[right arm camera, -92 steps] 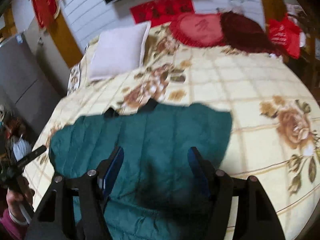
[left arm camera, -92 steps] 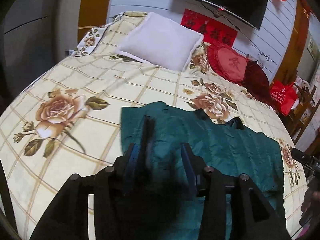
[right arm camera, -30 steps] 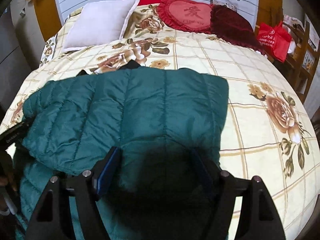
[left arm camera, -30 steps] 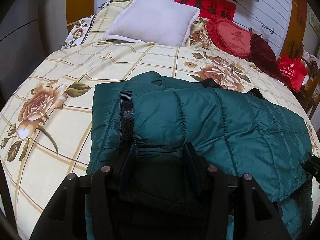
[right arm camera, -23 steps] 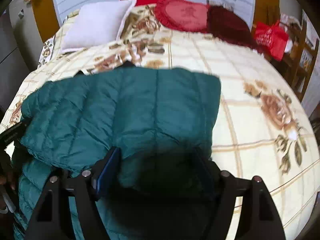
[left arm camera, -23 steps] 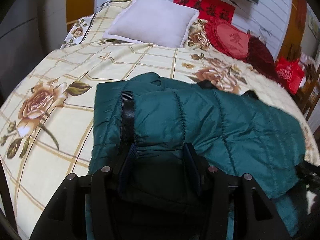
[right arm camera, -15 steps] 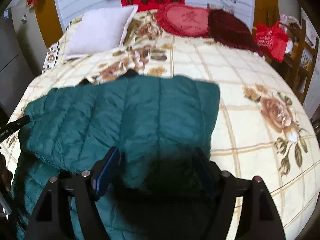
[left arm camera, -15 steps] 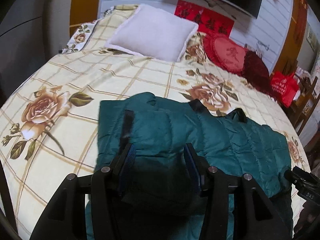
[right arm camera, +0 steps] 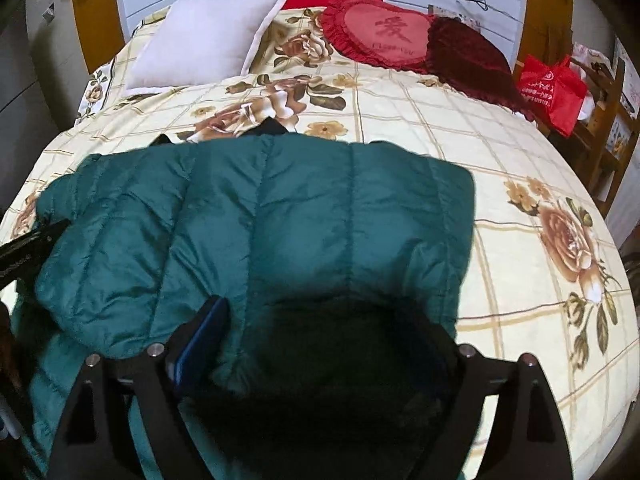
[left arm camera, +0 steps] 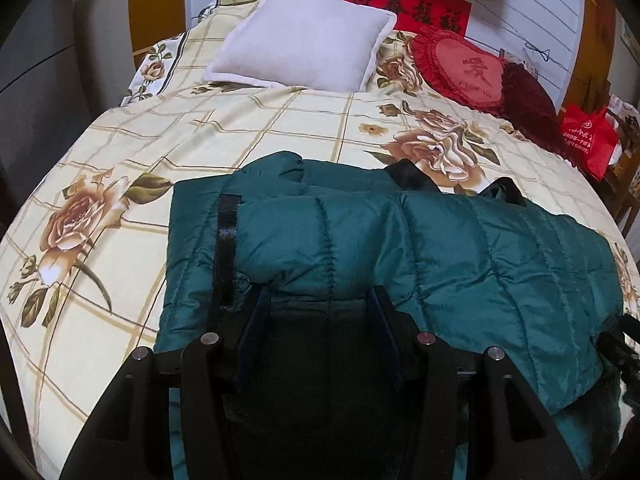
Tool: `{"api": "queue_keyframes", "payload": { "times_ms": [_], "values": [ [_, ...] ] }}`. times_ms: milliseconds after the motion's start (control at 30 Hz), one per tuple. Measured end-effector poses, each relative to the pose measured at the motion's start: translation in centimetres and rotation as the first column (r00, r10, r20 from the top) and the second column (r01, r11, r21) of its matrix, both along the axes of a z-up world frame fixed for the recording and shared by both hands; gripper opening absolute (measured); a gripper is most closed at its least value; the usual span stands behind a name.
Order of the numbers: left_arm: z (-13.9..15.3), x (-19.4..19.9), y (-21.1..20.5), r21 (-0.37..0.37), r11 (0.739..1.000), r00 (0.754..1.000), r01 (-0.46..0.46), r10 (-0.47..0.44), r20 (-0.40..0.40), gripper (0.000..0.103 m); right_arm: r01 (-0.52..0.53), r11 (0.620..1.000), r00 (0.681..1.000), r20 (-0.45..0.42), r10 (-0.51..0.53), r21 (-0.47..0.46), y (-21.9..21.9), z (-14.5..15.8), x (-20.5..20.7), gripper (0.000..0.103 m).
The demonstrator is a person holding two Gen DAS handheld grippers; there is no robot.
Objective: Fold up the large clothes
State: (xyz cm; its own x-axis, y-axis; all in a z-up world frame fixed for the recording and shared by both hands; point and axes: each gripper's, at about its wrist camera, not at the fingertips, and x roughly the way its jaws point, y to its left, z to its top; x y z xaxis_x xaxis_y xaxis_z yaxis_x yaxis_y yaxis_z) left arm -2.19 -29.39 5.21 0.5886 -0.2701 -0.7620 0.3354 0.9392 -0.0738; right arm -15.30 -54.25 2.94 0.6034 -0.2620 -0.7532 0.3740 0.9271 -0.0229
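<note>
A dark green quilted jacket [left arm camera: 460,252] lies on the floral bedspread [left arm camera: 280,128], its upper layer folded over the lower one; it also shows in the right wrist view [right arm camera: 280,216]. My left gripper [left arm camera: 318,304] has its jaws apart with the jacket's folded edge bunched between them, near a black strap [left arm camera: 226,248]. My right gripper [right arm camera: 320,320] also stands wide, with the jacket's folded edge draped over its fingers. Whether either one pinches the fabric is hidden.
A white pillow [left arm camera: 304,56], a red heart cushion [left arm camera: 464,68] and a dark red cushion [right arm camera: 468,60] lie at the head of the bed. A red bag [right arm camera: 552,92] sits on wooden furniture at the right. The other gripper's tip [right arm camera: 28,248] shows at far left.
Both grippers dropped and moved closer over the jacket since half a second ago. The folded layer now bulges higher against the left gripper's fingers.
</note>
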Motion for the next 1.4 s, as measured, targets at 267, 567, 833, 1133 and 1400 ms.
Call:
{"api": "queue_keyframes", "payload": {
  "times_ms": [267, 567, 833, 1133, 1400],
  "values": [
    [1.5, -2.0, 1.9, -0.027, 0.999, 1.0, -0.024, 0.024, -0.004, 0.067, 0.011, 1.0, 0.998, -0.054, -0.011, -0.003, -0.2, -1.0, -1.3, 0.089],
    [3.5, -6.9, 5.2, -0.011, 1.0, 1.0, 0.0, 0.0, 0.022, 0.067, -0.018, 0.999, 0.999, 0.032, 0.017, 0.027, 1.0, 2.2, -5.4, 0.089],
    [2.6, -11.5, 8.0, 0.003, 1.0, 1.0, 0.011, -0.011, -0.006, 0.067, -0.003, 0.999, 1.0, 0.006, 0.003, 0.055, 2.1, 1.6, -10.7, 0.089],
    [1.9, -15.5, 9.5, 0.026, 0.999, 0.999, 0.03, -0.029, -0.019, 0.067, 0.015, 0.997, 1.0, -0.019, -0.014, 0.08, 3.2, 0.2, -14.6, 0.089],
    [1.3, -18.0, 10.3, 0.037, 0.998, 0.998, 0.053, -0.052, -0.024, 0.067, -0.003, 0.997, 0.999, -0.035, 0.006, 0.073, 5.0, -0.2, -17.3, 0.089]
  ]
}}
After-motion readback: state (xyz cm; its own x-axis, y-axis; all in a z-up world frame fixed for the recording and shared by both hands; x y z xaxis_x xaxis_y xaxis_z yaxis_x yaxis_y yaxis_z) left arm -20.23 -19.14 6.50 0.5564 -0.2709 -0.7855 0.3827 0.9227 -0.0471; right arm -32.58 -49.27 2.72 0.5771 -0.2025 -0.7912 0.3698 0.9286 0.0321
